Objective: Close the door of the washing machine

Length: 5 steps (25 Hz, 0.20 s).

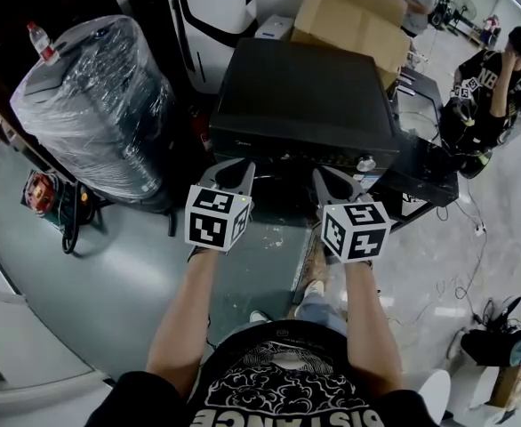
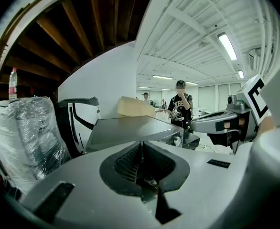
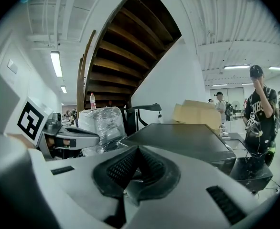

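Black printed shirt (image 1: 287, 385) fills the bottom of the head view, and just beyond it the person holds the left gripper (image 1: 236, 173) and the right gripper (image 1: 325, 178) side by side, both aimed at the washing machine (image 1: 305, 96). The machine stands directly ahead, its dark flat top facing the camera, with a round knob (image 1: 364, 163) at the near right edge. Each gripper's own view shows its fingers pressed together with nothing between them, so both are empty and neither touches the machine. The door cannot be seen: the front face lies under the top's near edge and behind the grippers, so whether it hangs open or is already latched cannot be told. My reading is that the hands are poised in front of the machine at about the level of its top, with no contact on the door at this moment. If it is open, the next move calls for dropping a gripper to door height, setting the closed fingers against its outer face, and pushing firmly until the latch catches. A plastic-wrapped bundle (image 1: 100, 105) stands to the left and a cardboard box (image 1: 358, 16) behind, both clear of the work.
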Tool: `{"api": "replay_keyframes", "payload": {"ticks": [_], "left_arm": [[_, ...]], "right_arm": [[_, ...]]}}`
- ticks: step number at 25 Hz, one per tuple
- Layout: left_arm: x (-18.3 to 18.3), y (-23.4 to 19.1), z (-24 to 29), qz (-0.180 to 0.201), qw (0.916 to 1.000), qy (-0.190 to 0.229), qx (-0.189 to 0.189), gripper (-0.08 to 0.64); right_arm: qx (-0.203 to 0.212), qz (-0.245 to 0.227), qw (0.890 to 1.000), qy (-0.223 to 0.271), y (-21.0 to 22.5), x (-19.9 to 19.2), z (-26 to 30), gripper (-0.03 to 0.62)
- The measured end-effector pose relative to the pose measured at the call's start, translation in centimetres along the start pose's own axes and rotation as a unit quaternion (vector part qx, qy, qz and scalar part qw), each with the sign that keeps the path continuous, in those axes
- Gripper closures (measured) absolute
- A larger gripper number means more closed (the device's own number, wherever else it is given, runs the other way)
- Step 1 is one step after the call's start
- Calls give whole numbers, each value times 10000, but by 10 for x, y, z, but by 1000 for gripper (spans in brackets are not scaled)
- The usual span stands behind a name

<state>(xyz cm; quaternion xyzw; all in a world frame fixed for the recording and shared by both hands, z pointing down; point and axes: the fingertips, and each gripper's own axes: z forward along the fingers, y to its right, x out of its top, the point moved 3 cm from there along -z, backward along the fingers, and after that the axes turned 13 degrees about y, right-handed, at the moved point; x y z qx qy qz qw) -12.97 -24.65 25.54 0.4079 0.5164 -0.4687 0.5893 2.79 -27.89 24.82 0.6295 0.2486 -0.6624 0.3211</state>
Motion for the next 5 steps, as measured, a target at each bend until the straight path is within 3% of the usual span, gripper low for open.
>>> {"api": "replay_keyframes", "payload": {"ticks": [5], "left_arm": [[2,-2,4,48,10000,-31,-14,522]], "right_arm": [[-13,-11,10000,2,2,2,4,571]]}}
